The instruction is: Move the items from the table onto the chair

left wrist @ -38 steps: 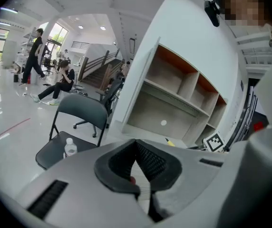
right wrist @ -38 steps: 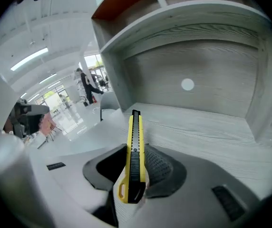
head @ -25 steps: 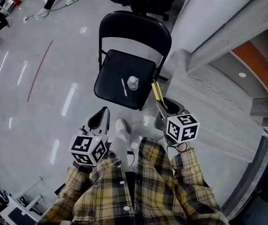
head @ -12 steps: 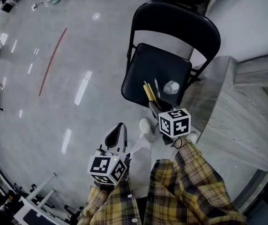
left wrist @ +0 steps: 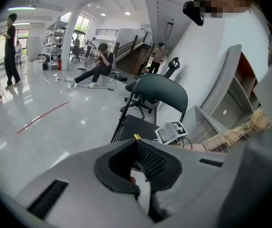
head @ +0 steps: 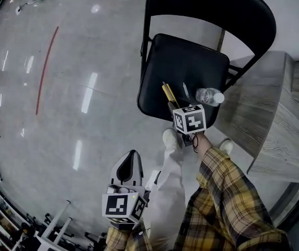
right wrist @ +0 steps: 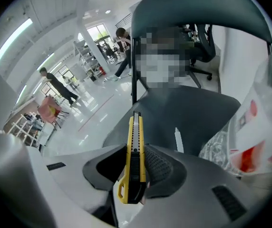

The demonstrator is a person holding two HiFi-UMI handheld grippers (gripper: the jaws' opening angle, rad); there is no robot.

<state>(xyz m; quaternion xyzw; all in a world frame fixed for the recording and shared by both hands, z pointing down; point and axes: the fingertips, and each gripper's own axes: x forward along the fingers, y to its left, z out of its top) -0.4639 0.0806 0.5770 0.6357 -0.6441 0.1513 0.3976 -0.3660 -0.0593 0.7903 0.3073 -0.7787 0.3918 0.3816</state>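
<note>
- Right gripper fingers (right wrist: 159,167): clamped on the rear half of a utility knife (right wrist: 135,148), one pad on each flat side. The knife is yellow and black, stands on edge, and its tip points ahead towards the chair.
- Right gripper (head: 171,106): over the front part of the chair seat (head: 178,56), angled downward. The utility knife (head: 167,93) sticks out past the jaws above the seat. Whether its tip touches the seat cannot be told.
- Left gripper (left wrist: 137,148): jaws pressed together with nothing between the pads. In the head view it (head: 130,158) sits low, well apart from the chair and over the floor (head: 76,46).
- Chair: black folding type with a curved backrest (head: 207,4). It stands just beside the table (head: 267,106).
- Bottle (head: 210,96): clear plastic with a white cap, lying on its side at the seat's right edge. It fills the right side of the right gripper view (right wrist: 243,141).
- White pen-shaped item (head: 186,90): lying on the seat between the knife and the bottle.
- Table: grey wood-grain top, right of the chair.
- Floor: glossy pale grey with one red line (head: 46,69).
- Person: plaid sleeve (head: 228,192) behind the right gripper, white shoe (head: 170,138) below the seat's front edge.
</note>
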